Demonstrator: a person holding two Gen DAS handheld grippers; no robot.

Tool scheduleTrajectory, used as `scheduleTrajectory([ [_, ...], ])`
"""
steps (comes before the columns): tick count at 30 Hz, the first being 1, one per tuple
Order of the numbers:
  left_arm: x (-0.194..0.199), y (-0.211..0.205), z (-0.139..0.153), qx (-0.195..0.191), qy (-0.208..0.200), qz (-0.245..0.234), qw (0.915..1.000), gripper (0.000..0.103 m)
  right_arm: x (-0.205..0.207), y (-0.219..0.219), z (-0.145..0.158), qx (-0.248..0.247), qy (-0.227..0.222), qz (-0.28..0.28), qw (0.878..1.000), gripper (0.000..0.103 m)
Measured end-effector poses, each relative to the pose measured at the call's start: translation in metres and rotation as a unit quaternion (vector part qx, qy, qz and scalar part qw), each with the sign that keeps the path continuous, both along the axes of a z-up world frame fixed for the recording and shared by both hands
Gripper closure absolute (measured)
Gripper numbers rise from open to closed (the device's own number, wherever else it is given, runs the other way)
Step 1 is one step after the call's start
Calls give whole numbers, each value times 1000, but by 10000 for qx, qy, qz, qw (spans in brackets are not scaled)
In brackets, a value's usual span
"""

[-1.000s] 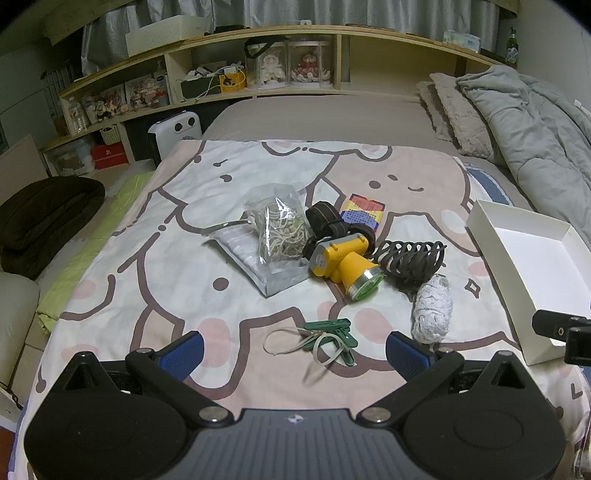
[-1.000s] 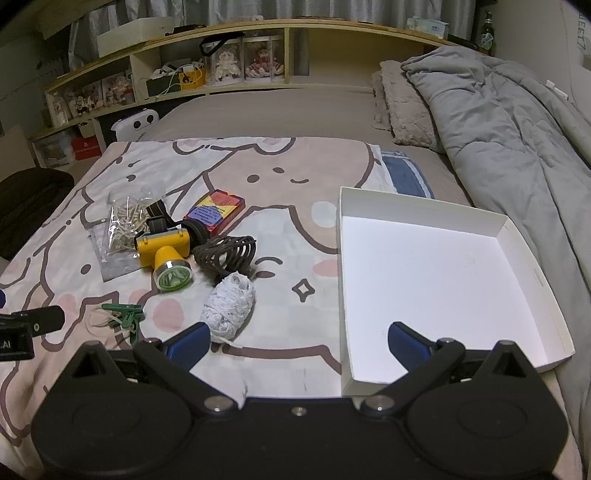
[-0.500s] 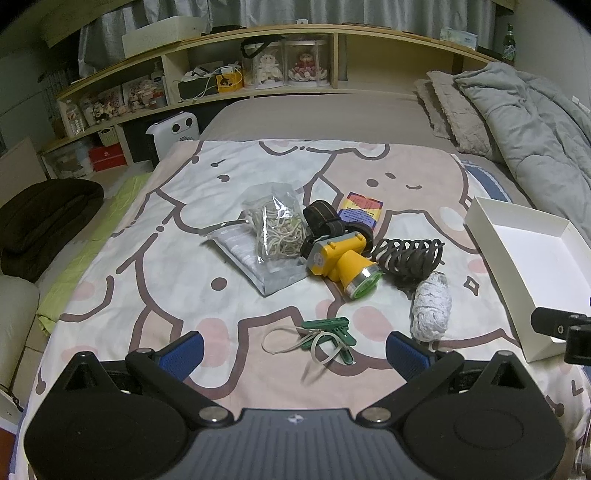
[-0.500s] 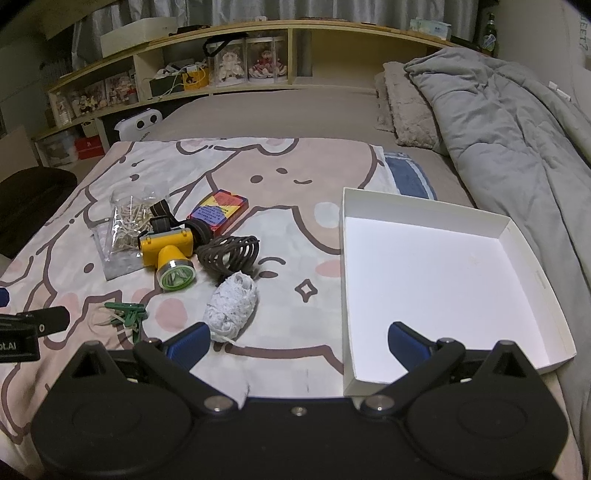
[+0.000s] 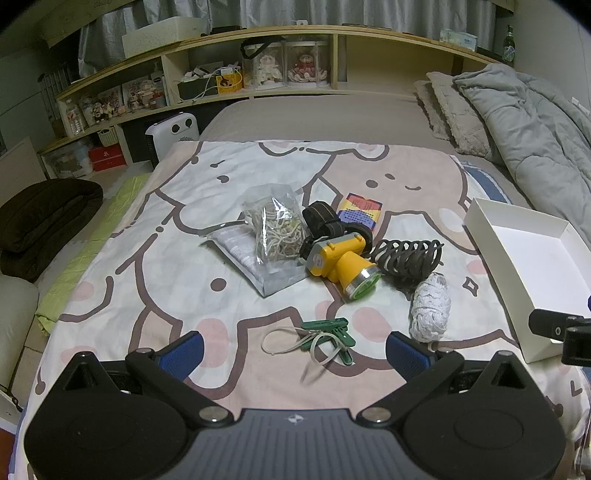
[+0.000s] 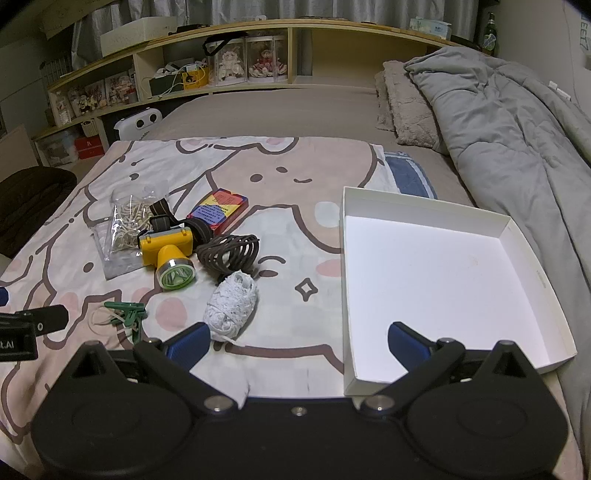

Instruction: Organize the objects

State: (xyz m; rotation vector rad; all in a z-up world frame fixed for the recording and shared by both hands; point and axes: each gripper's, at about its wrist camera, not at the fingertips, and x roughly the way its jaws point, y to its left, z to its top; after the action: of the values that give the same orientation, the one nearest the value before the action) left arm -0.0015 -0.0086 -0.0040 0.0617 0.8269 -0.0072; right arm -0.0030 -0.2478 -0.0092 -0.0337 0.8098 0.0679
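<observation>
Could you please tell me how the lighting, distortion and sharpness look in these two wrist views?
Left wrist view: dim indoor light, fisheye bowing the shelf, dark vignetted corners, yellow headlamp reasonably sharp. Right wrist view: same curvature, the white box interior nearly blown out, soft shadows, no obvious motion blur.

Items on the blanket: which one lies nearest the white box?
The white yarn ball. It lies closest to the box, on the box side of the pile; the yellow headlamp, dark hair claw and green pegs lie farther left.
</observation>
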Motion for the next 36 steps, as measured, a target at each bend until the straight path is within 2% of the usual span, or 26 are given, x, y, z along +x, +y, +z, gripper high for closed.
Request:
scheduleTrajectory([
  [21, 4, -2, -1, -39, 27, 20, 10000, 0, 2, 0, -1, 23, -3, -9, 10000, 0],
  [36, 41, 0, -4, -81, -86, -51, 9999, 0, 39, -4, -4, 874, -93, -195, 9959, 0],
])
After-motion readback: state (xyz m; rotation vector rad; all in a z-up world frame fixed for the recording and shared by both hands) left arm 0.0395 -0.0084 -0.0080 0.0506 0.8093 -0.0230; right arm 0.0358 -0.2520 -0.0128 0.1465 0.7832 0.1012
